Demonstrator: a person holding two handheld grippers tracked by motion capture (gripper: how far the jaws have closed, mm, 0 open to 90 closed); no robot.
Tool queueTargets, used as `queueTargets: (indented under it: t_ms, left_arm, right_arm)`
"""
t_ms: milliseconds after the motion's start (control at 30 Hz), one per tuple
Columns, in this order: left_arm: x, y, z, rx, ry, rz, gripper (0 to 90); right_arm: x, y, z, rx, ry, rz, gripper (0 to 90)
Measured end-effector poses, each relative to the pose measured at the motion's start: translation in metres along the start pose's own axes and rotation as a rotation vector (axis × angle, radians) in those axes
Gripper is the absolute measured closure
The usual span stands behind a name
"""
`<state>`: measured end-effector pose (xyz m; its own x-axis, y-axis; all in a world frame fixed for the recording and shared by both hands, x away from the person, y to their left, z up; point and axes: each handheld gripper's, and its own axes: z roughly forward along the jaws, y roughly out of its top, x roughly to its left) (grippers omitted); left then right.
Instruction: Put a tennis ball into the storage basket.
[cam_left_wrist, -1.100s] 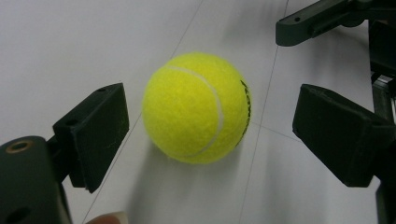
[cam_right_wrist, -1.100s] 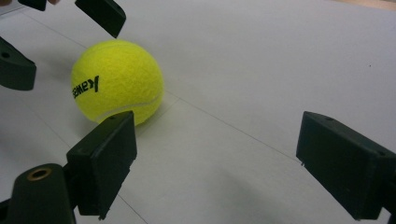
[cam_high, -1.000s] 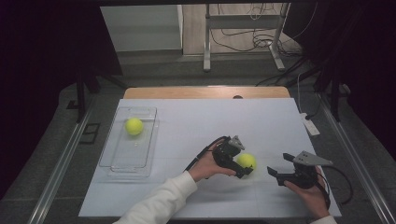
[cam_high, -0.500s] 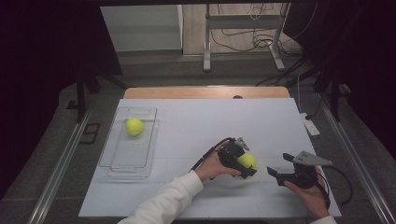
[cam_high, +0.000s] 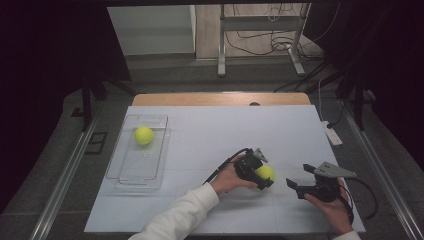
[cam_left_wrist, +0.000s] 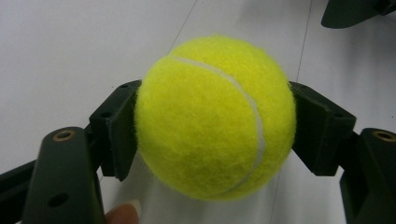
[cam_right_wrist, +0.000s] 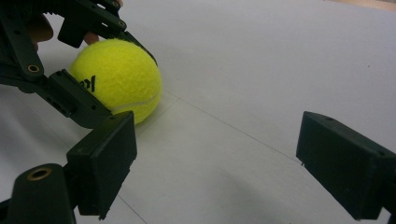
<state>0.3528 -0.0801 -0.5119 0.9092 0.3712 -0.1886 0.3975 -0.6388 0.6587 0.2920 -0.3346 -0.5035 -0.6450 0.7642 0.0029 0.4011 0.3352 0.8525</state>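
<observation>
A yellow tennis ball (cam_high: 265, 172) lies on the white table cover (cam_high: 225, 130), right of centre and near the front. My left gripper (cam_high: 263, 176) is shut on it; its jaws have just been closing with the ball between them. In the left gripper view both pads (cam_left_wrist: 117, 130) press the sides of the ball (cam_left_wrist: 215, 116). My right gripper (cam_high: 299, 176) rests open a short way to the right, its jaws pointing towards the ball (cam_right_wrist: 116, 79) with nothing between them. A second tennis ball (cam_high: 143, 135) sits in the clear tray (cam_high: 125, 172) at the left.
The tray lies along the table's left side. A white power strip (cam_high: 332, 136) sits at the right edge. A wooden strip (cam_high: 200, 99) runs along the far edge, with metal stand legs (cam_high: 220, 60) on the floor behind.
My left gripper has slid a little towards the right around the ball and its jaws have closed onto it. The right gripper has stayed put.
</observation>
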Motion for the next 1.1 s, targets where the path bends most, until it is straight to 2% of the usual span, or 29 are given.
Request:
queueTargets:
  t_ms: [367,533,867,1100]
  left_arm:
    - [-0.003,-0.001,-0.017,-0.036,0.009,0.01,26.8]
    - [-0.002,-0.003,-0.023,-0.052,0.005,-0.007,26.8]
    - [-0.003,-0.005,-0.032,-0.072,0.015,-0.007,26.8]
    - [-0.006,-0.006,-0.039,-0.099,0.007,-0.008,26.8]
  right_arm:
    - [0.0,0.0,0.0,0.001,-0.002,-0.002,12.5]
    - [0.001,0.0,0.0,0.004,-0.004,-0.004,12.5]
    - [0.001,0.0,0.0,0.006,-0.005,-0.003,12.5]
    - [0.0,0.0,0.001,0.009,-0.005,-0.004,12.5]
